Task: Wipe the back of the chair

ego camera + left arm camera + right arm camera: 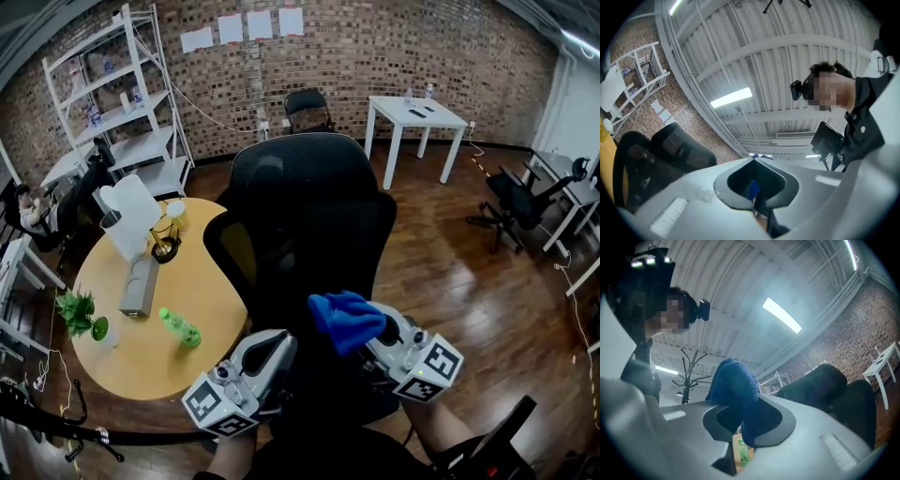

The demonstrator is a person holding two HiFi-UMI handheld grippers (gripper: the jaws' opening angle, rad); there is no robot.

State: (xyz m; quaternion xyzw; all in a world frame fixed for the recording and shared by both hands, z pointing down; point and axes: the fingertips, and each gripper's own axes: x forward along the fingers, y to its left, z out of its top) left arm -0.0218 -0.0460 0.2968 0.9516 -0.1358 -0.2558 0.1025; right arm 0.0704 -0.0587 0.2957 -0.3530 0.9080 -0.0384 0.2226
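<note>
The right gripper [373, 330] is clamped on a bunched blue cloth [345, 319], which bulges up past its jaws. The left gripper [279, 345] has its jaws pressed together, tips meeting, with nothing held. Both sit low, side by side, right behind the black chair [309, 216], whose tall mesh back faces the person. I cannot tell whether the cloth touches the back. Left of the chair stands a round yellow table [141, 361] with a green bottle [178, 328] lying on it. White shelves [122, 94] stand against the brick wall.
</note>
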